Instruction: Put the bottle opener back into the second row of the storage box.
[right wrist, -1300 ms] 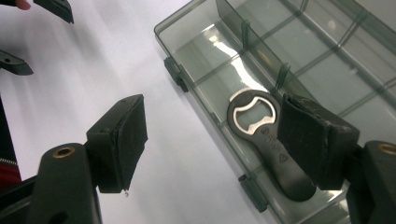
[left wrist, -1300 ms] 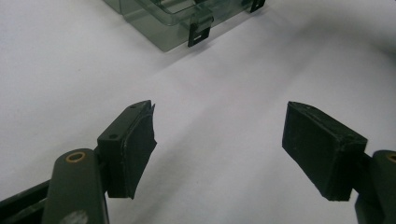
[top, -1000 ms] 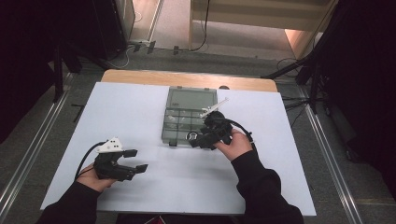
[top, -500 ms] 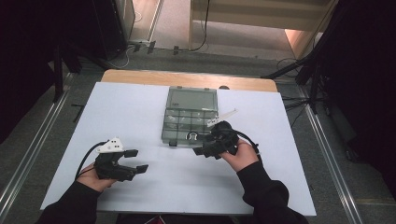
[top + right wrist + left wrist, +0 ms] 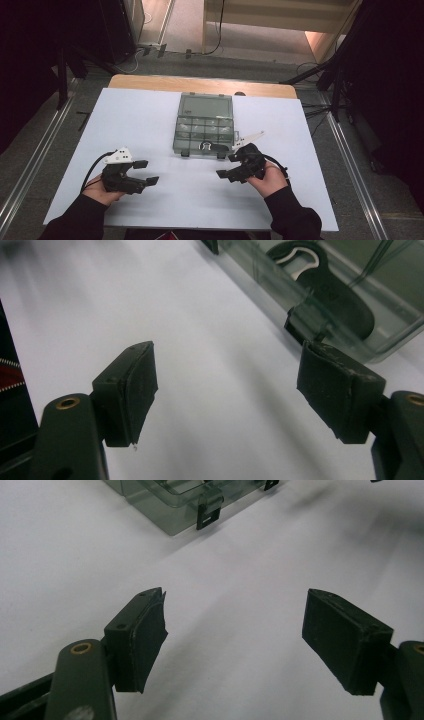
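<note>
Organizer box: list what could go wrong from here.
1. The right gripper, jaws open and empty, sits close to the box front; a careless swing could knock a latch or shove the box.
2. The black tool lies in a front compartment; a jolt might shift it.
3. The left gripper is open and apart, so nothing steadies the box.

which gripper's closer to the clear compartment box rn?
Right. The right gripper sits just off the compartment box at its near right corner; the left gripper is farther off, near-left.
</note>
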`<state>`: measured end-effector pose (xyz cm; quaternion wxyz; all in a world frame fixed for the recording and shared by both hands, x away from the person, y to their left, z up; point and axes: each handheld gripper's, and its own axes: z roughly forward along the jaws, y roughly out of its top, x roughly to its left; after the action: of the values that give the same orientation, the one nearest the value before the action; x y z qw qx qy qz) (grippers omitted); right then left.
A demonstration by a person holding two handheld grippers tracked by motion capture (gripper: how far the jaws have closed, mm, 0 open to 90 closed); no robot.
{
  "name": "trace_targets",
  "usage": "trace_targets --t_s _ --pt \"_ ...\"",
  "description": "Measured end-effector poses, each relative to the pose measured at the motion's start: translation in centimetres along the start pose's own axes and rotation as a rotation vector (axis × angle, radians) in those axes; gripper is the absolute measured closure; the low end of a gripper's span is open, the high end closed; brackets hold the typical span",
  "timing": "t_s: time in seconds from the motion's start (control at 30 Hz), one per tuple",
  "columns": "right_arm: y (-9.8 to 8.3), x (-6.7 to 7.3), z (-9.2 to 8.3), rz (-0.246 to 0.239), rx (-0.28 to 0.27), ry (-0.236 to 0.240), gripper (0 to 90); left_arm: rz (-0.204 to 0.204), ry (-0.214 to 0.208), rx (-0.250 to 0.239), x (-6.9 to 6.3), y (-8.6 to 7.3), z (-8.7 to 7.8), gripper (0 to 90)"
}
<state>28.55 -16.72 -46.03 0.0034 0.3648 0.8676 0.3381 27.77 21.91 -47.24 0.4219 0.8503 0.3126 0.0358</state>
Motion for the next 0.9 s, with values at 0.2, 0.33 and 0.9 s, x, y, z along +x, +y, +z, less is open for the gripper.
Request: trace_targets --t_s 0.2,0.33,0.9 --pt "-0.9 0.1 -0.1 -0.005 0.012 -0.003 25.4 -0.002 0.002 0.001 0.0 0.0 0.0 25.2" --pt "-1.6 0.0 -0.3 -0.001 0.007 -0.007 25.4 -0.003 0.005 0.000 0.1 0.0 -0.1 25.2" --pt "-4.8 -0.9 -1.9 0.039 -0.018 -0.026 25.4 -0.004 0.006 0.003 0.1 0.0 -0.1 25.2"
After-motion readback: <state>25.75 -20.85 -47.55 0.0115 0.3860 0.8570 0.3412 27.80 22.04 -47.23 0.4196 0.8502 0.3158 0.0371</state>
